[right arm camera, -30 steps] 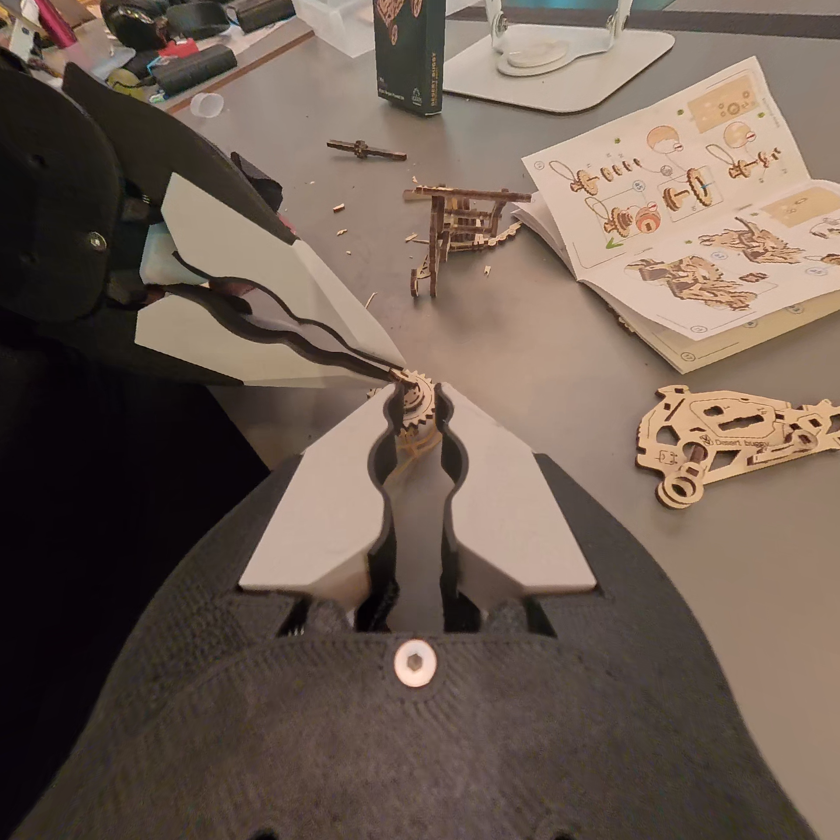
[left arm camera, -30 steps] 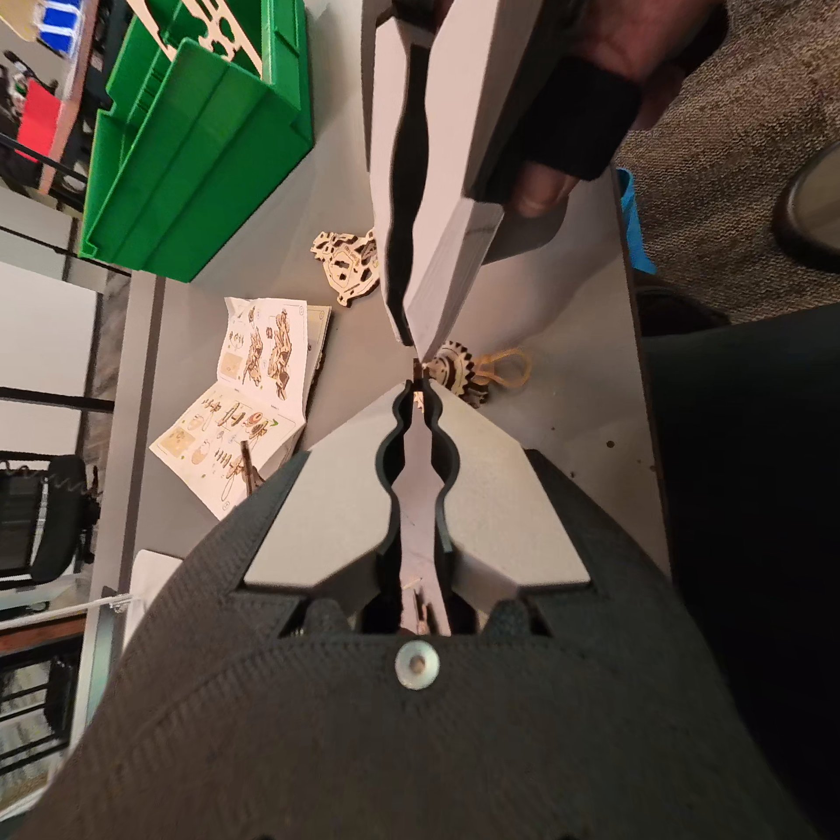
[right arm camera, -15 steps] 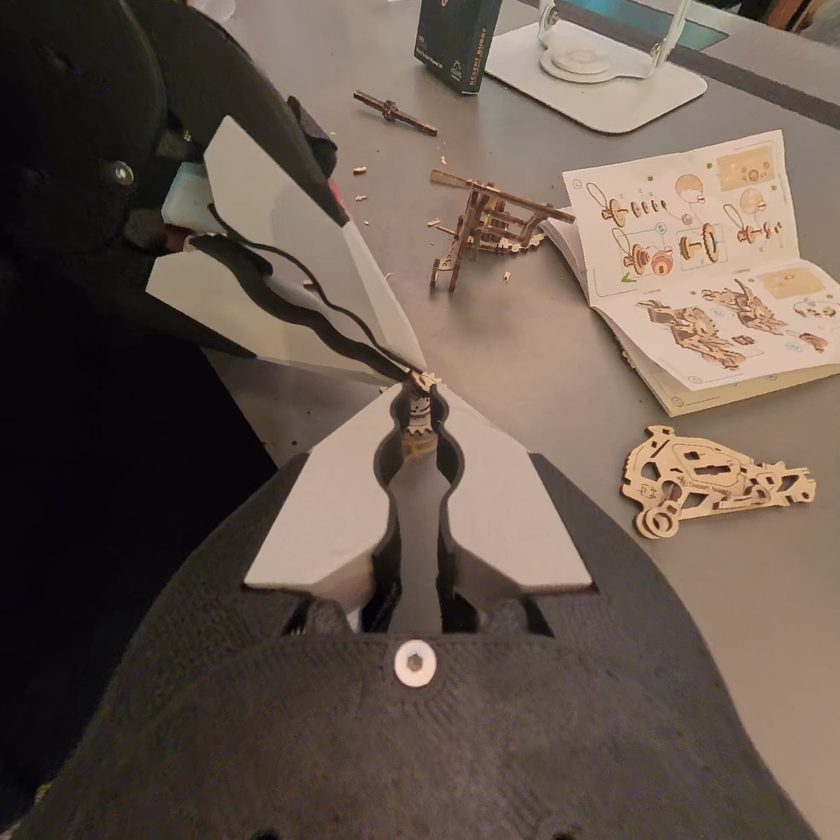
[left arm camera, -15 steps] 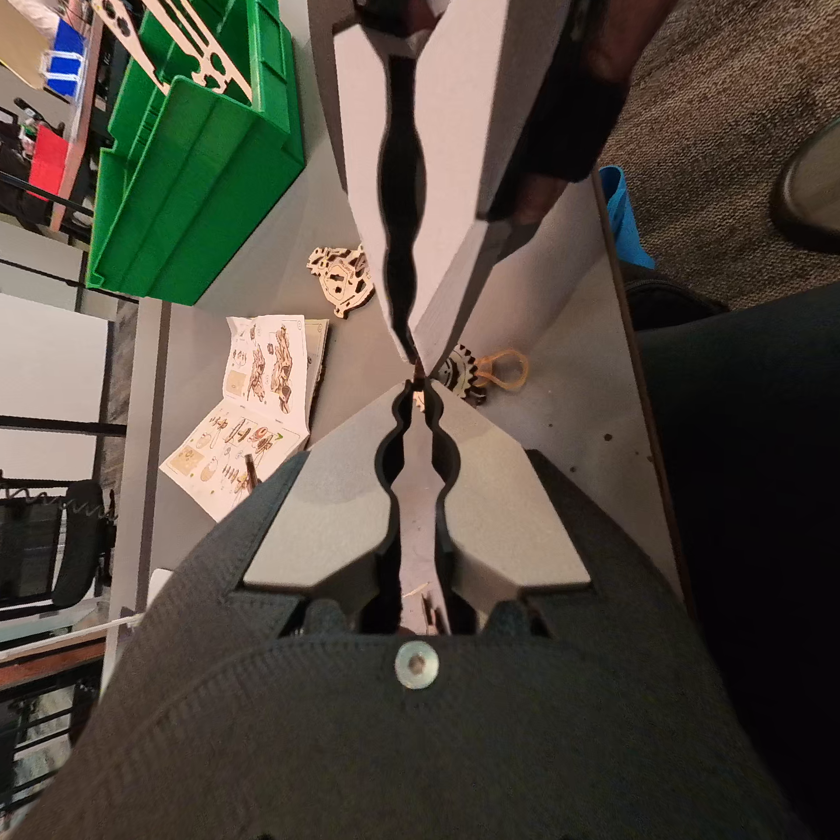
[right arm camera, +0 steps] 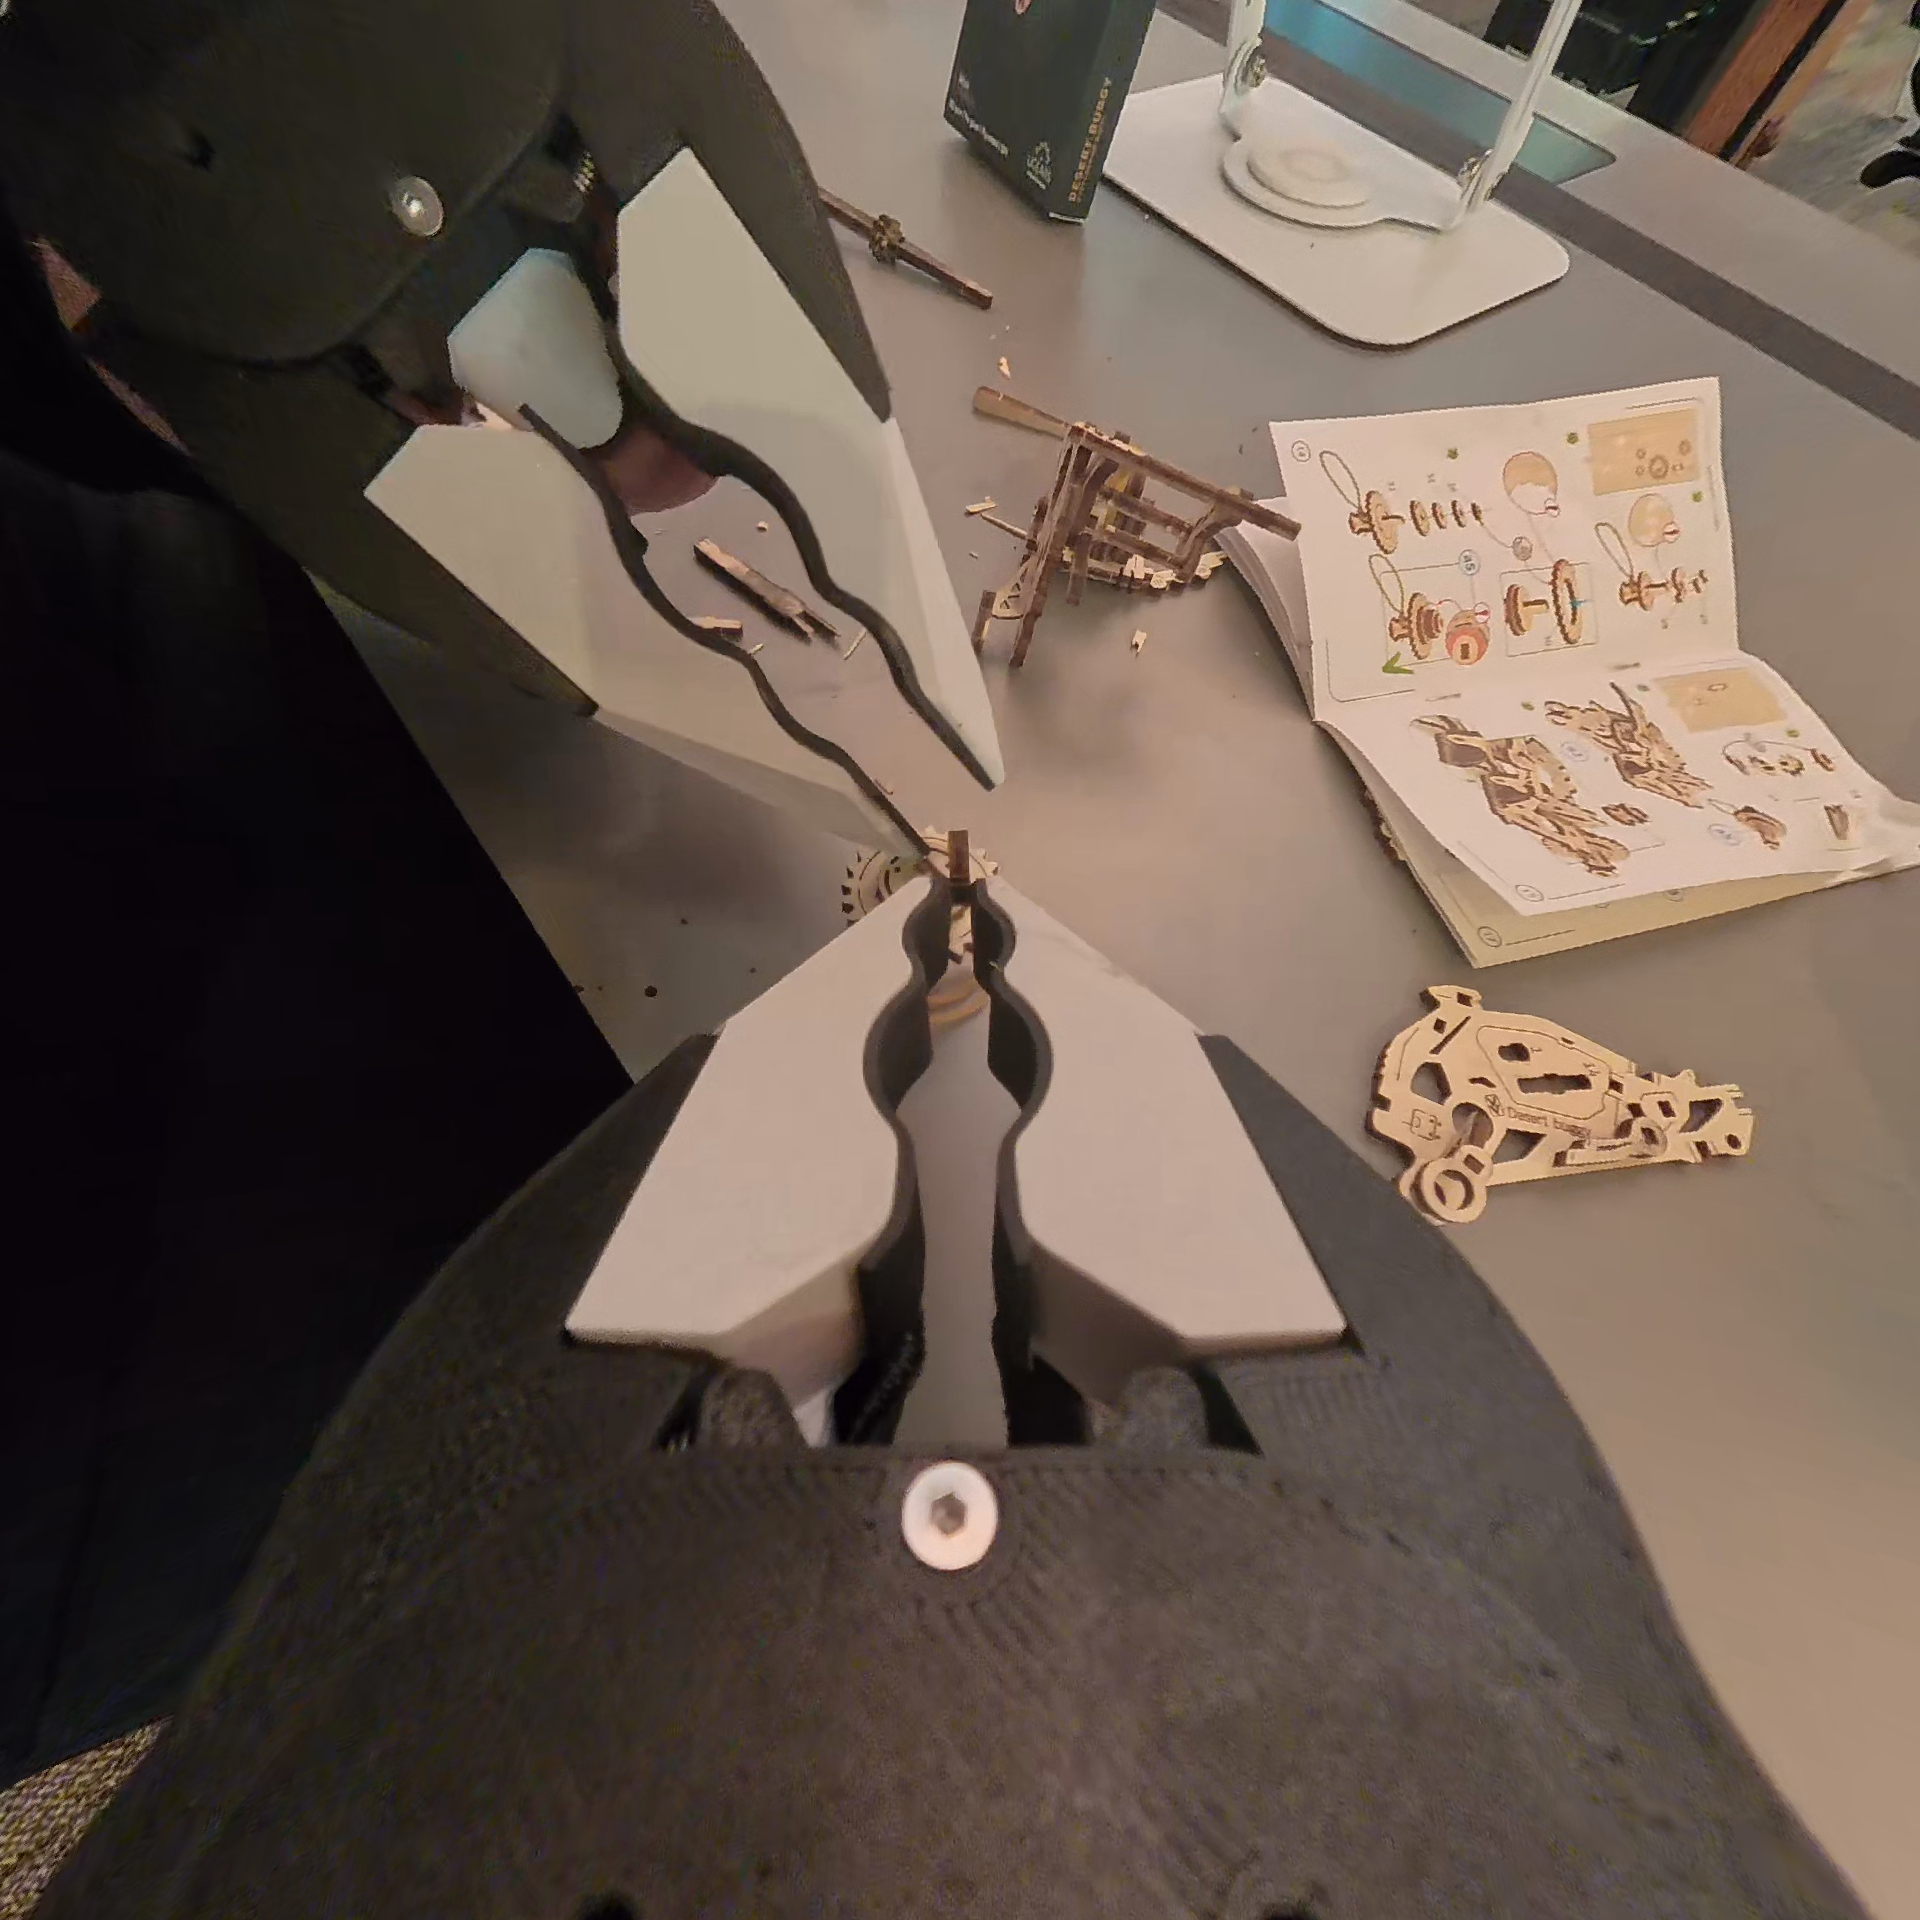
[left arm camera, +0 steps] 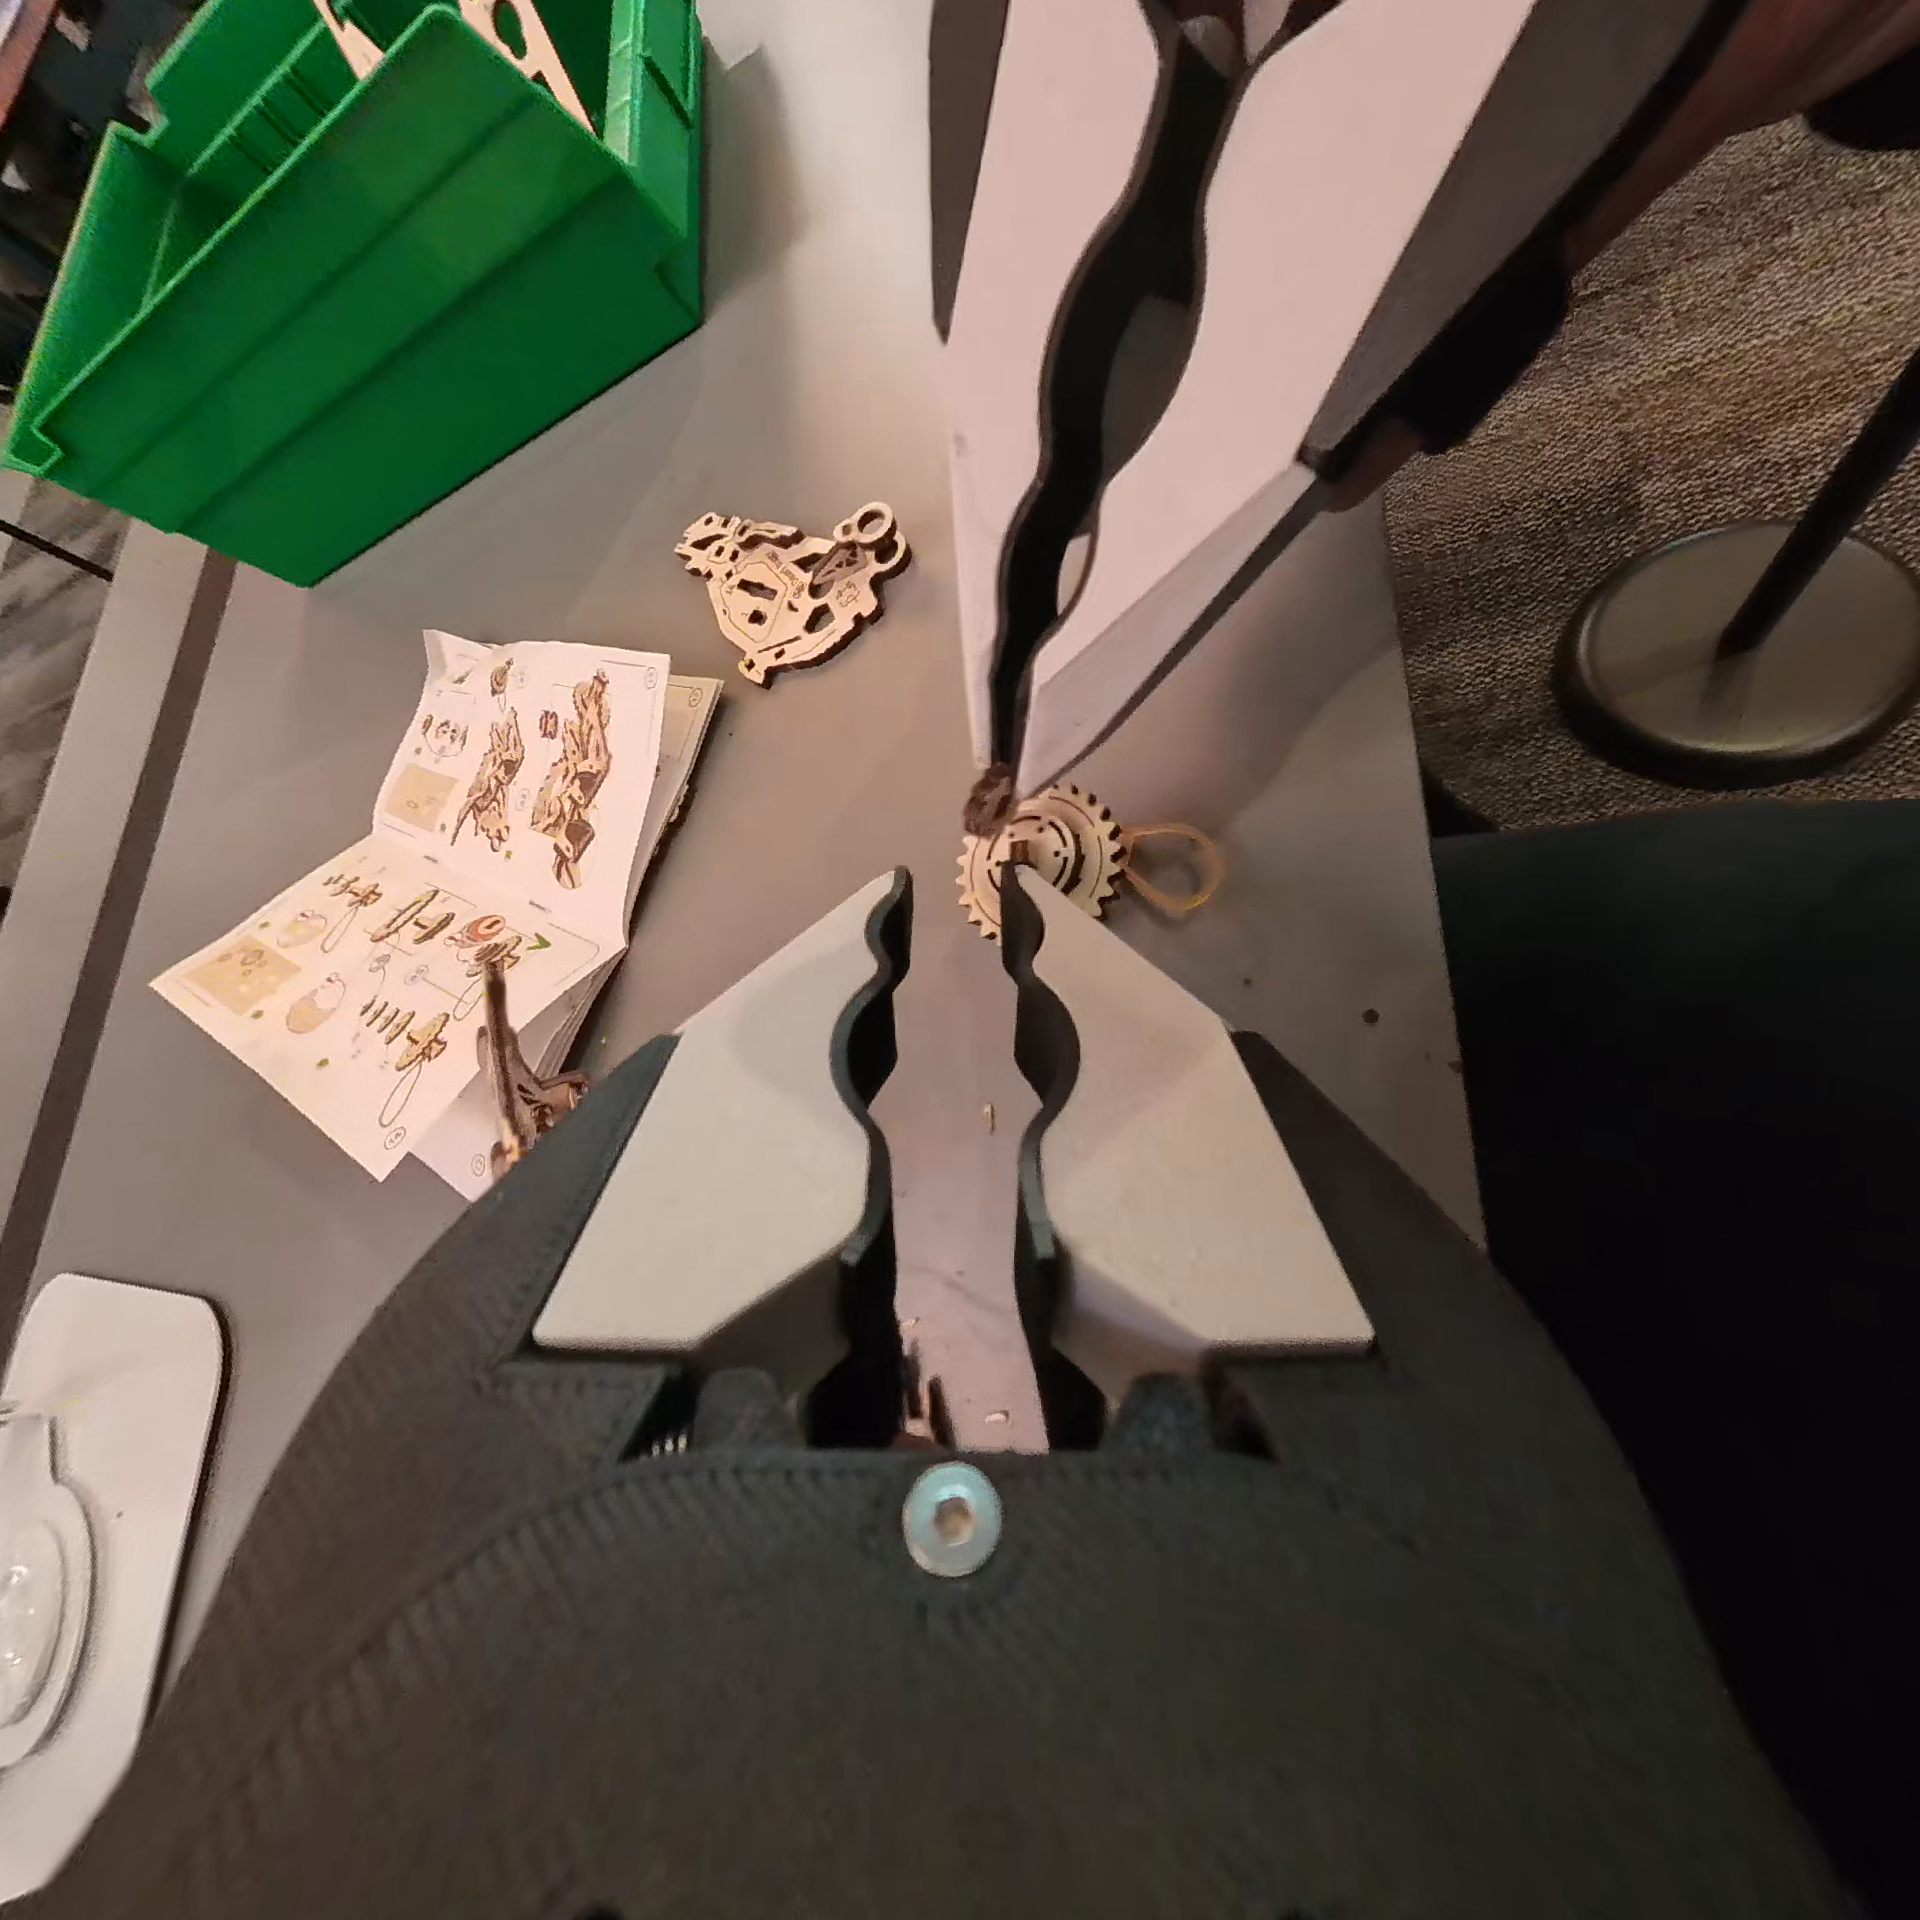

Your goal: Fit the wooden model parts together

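Left gripper [left arm camera: 954,894]: fingers apart, holding nothing; right fingertip at the wheel's rim.
Toothed pale wooden gear wheel on a dark axle [left arm camera: 1044,862]: frame centre, above the grey bench [left arm camera: 312,644].
Right gripper [right arm camera: 954,896]: fingers clamped on the axle, wheel between the tips.

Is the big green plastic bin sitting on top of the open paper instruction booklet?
No, the big green plastic bin stands on the grey table, apart from the open paper instruction booklet, with bare tabletop between them.
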Demonstrator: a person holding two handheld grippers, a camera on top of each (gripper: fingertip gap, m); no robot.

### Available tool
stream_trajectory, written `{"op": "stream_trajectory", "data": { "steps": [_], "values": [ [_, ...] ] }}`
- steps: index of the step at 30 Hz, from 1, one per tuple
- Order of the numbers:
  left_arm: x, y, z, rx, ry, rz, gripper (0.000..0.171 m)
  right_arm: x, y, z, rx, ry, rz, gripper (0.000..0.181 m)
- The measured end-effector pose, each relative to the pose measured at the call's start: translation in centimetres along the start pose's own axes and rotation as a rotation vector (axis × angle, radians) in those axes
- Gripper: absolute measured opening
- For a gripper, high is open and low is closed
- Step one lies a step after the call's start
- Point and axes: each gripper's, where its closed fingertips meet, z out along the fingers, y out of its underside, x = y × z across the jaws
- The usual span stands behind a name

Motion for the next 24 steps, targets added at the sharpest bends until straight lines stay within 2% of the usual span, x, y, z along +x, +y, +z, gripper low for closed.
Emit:
{"op": "stream_trajectory", "data": {
  "steps": [15, 24],
  "values": [
    [-0.12, 0.11, -0.54, 0.061, 0.055, -0.101, 0.018, 0.06, 0.66, 0.09, -0.039, 0.014, -0.008, 0.000],
    [0.34, 0.29, -0.36, 0.082, 0.099, -0.152, 0.016, 0.90, 0.82, -0.51, -0.011, 0.030, 0.044, 0.000]
  ]
}}
